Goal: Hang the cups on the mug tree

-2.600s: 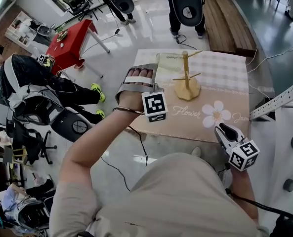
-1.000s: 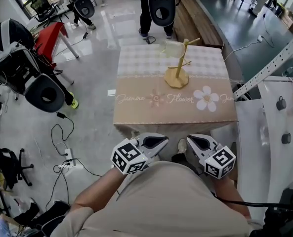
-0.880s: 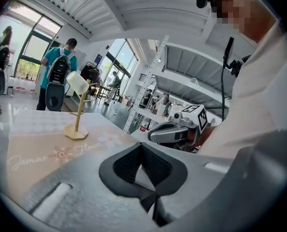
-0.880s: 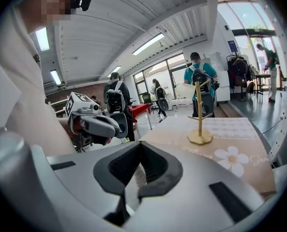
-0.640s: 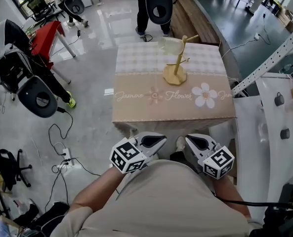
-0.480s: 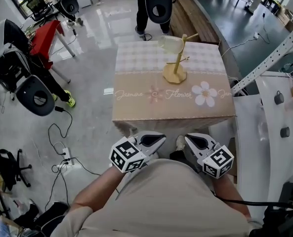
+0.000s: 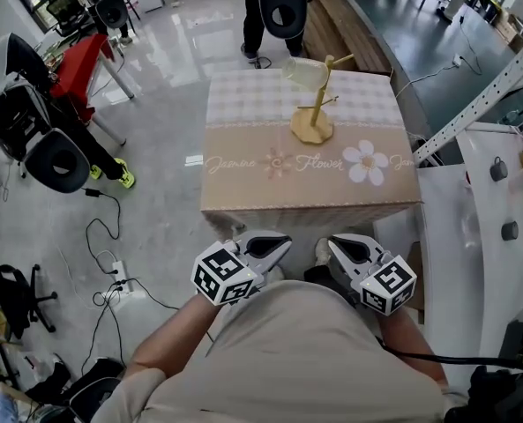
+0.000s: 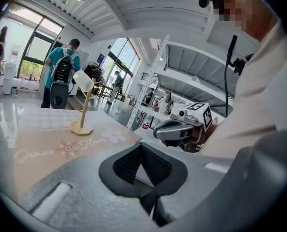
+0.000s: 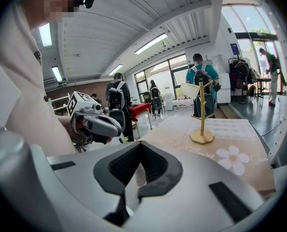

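A wooden mug tree (image 7: 315,106) stands on the far half of a table (image 7: 270,192) covered with a beige flowered cloth. One pale cup (image 7: 302,73) hangs from an upper peg on the tree's left side. The tree (image 8: 83,114) and cup (image 8: 83,80) also show in the left gripper view, as do the tree (image 9: 202,116) and cup (image 9: 189,90) in the right gripper view. My left gripper (image 7: 277,241) and right gripper (image 7: 339,244) are held close to my body, short of the table's near edge. Both are shut and empty, with tips turned toward each other.
A person with a backpack (image 7: 281,3) stands beyond the table's far edge. A red table (image 7: 89,64) and black chairs (image 7: 56,159) are at the left. Cables (image 7: 111,236) trail on the floor. A white rack (image 7: 481,104) runs along the right.
My left gripper, earlier out over the table beside the tree, has drawn back to my body. Over the last second both grippers have barely moved; the view has shifted slightly.
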`<state>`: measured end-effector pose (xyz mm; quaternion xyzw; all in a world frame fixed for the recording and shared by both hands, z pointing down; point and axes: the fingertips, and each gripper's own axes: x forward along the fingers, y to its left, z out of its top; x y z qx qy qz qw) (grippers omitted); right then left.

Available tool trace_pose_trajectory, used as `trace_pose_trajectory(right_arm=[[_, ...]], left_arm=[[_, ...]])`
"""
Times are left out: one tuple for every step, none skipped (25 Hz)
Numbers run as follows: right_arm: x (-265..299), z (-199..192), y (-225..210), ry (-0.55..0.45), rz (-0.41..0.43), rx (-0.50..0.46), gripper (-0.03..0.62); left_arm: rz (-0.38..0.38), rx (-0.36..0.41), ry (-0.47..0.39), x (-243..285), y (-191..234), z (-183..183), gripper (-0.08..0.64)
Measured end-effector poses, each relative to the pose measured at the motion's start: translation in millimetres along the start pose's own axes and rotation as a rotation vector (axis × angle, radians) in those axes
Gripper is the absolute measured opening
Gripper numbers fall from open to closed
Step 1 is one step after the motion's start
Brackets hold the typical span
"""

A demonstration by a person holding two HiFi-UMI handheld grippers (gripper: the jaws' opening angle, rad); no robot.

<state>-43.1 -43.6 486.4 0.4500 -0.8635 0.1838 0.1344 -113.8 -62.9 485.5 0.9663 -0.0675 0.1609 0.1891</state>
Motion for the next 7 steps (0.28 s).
trace_pose_trajectory(right_arm=[[0.3,0.2,-0.2,0.002,0.001,-0.002,0.014],[0.6,0.8,0.1,0.004,0.001,-0.005,0.014],[0.9,1.6,0.7,0.007,0.001,-0.010,0.014],[1.1,2.4,1.3,0.009,0.001,-0.014,0.014],[1.1,3.2,1.8,0.010,0.001,-0.017,0.014],[1.2,4.0,2.1,0.010,0.001,-0.019,0.014],[1.4,4.8,2.4,0.009,0.001,-0.021,0.014]], left_arm=[[0.004,-0.001,0.000,-0.6,1.5,1.0,0.008],[0.007,0.000,0.000,-1.6,2.7,2.0,0.008],[0.011,0.001,0.000,-2.9,3.8,3.0,0.008],[0.016,0.003,0.000,-4.2,5.1,4.0,0.008],[0.021,0.006,-0.001,-5.5,6.7,5.1,0.008],[0.028,0.009,-0.002,-7.0,8.6,6.3,0.008],[0.035,0.012,-0.003,-8.5,10.7,7.6,0.008]])
